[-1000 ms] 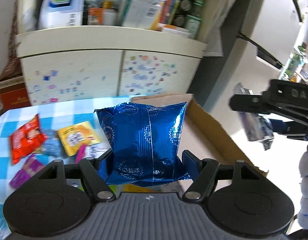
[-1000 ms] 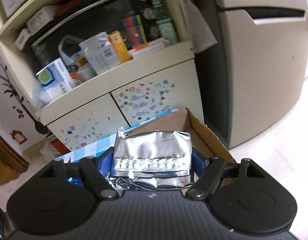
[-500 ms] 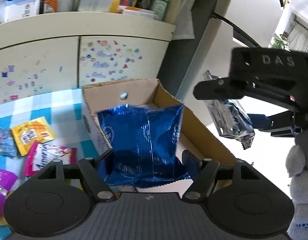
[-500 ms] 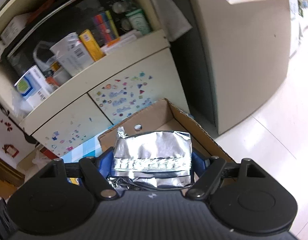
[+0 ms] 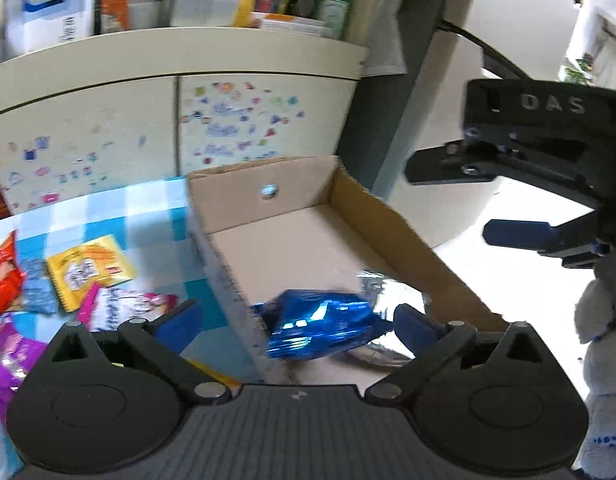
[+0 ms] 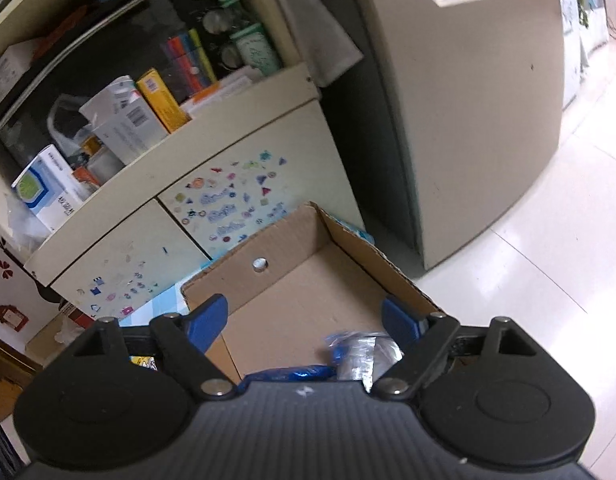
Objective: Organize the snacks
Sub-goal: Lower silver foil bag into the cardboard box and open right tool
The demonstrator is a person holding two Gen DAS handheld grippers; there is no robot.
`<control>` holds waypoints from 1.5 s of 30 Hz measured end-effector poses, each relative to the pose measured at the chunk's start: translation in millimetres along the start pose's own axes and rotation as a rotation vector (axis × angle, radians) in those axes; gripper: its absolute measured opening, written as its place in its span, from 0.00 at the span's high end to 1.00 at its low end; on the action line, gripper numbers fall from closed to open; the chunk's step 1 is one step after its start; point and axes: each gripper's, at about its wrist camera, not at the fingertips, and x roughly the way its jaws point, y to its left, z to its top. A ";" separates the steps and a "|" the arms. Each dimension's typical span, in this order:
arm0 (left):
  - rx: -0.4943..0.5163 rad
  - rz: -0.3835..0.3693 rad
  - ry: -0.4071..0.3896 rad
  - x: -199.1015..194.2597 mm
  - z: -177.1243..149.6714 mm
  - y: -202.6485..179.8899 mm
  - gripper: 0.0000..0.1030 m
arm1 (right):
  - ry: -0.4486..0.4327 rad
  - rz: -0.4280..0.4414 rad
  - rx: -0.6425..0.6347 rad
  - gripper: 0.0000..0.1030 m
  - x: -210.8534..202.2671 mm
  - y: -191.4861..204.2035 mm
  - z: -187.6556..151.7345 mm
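Blue packet [image 5: 319, 330] and silver packet [image 5: 391, 300] dropped into box [image 5: 387, 216].

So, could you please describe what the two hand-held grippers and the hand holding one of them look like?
Each hand-held gripper is black plastic: a ribbed body, two round discs, angular linkage arms with silver pins and blue finger pads. The left hand-held gripper matches the right hand-held gripper, whose side carries raised letters "DAS". The hand holding it wears a fuzzy white glove with small blue marks.

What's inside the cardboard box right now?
In the cardboard box: a blue snack packet and a silver foil packet beside it at the near end; the rest of the floor is bare. The gripper body hides the nearest strip.
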 end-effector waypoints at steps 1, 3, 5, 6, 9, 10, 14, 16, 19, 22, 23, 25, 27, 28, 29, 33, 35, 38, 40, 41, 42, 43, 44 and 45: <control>-0.002 0.010 -0.001 -2.8 0.3 2.9 0.00 | -0.005 0.007 0.001 0.18 -0.6 0.7 -0.1; -0.005 0.029 -0.005 -7.2 2.1 8.6 0.00 | -0.010 0.018 -0.001 0.18 -1.0 2.0 -0.1; -0.014 0.050 -0.004 -11.7 4.4 15.3 0.00 | -0.015 0.019 -0.021 0.18 -0.8 5.4 -1.0; -0.018 0.058 -0.003 -13.8 5.1 17.8 0.00 | -0.021 0.015 -0.038 0.18 -1.1 7.9 -2.0; -0.027 0.091 -0.002 -20.7 7.3 28.9 0.00 | -0.043 0.013 -0.071 0.18 -2.3 13.6 -3.4; -0.030 0.104 -0.004 -22.4 7.9 33.3 0.00 | -0.047 0.019 -0.077 0.17 -2.5 14.8 -3.7; -0.058 0.157 -0.005 -34.2 11.0 54.0 0.00 | -0.040 0.078 -0.107 0.15 -1.7 20.9 -5.8; -0.083 0.178 -0.012 -42.3 11.5 65.3 0.00 | -0.043 0.095 -0.142 0.15 -1.1 26.1 -8.5; -0.103 0.227 -0.030 -56.6 12.2 82.1 0.00 | -0.041 0.127 -0.209 0.15 -1.2 36.1 -14.5; -0.120 0.275 -0.046 -72.7 12.3 96.5 0.00 | -0.023 0.170 -0.276 0.15 0.3 47.7 -22.3; -0.133 0.283 -0.048 -78.2 12.0 101.6 0.00 | -0.013 0.184 -0.290 0.15 1.2 50.5 -24.9; -0.155 0.284 -0.049 -86.6 10.8 109.1 0.00 | 0.006 0.214 -0.324 0.15 2.9 57.8 -30.7; -0.172 0.288 -0.046 -94.6 8.1 115.0 0.00 | 0.017 0.238 -0.359 0.15 4.5 64.2 -35.7; -0.177 0.290 -0.046 -98.5 6.4 117.1 0.00 | 0.021 0.249 -0.377 0.15 4.7 66.7 -38.8; -0.182 0.293 -0.046 -102.2 4.3 119.3 0.00 | 0.027 0.259 -0.400 0.15 5.3 70.1 -41.9; -0.190 0.291 -0.050 -112.2 -2.7 124.7 0.00 | 0.046 0.288 -0.497 0.15 6.6 81.1 -56.9; -0.184 0.296 -0.049 -113.8 -5.1 126.8 0.00 | 0.061 0.299 -0.554 0.15 8.6 88.3 -66.6; -0.188 0.305 -0.041 -113.7 -8.6 132.5 0.00 | 0.088 0.311 -0.649 0.15 12.7 99.5 -85.9; -0.203 0.303 -0.034 -113.1 -10.6 137.8 0.00 | 0.108 0.321 -0.716 0.15 16.3 107.2 -100.9; -0.210 0.304 -0.033 -113.1 -11.5 140.4 0.00 | 0.119 0.326 -0.745 0.15 18.2 110.2 -107.7; -0.215 0.305 -0.033 -113.2 -12.2 142.4 0.00 | 0.130 0.331 -0.770 0.15 20.5 113.2 -114.2; -0.218 0.309 -0.031 -112.7 -13.3 144.5 0.00 | 0.143 0.334 -0.785 0.16 23.2 115.3 -119.9; -0.222 0.315 -0.028 -112.0 -14.2 146.6 0.00 | 0.157 0.335 -0.795 0.16 25.9 115.8 -124.6; -0.225 0.318 -0.025 -111.2 -15.4 148.5 0.00 | 0.170 0.331 -0.805 0.16 29.2 117.1 -129.6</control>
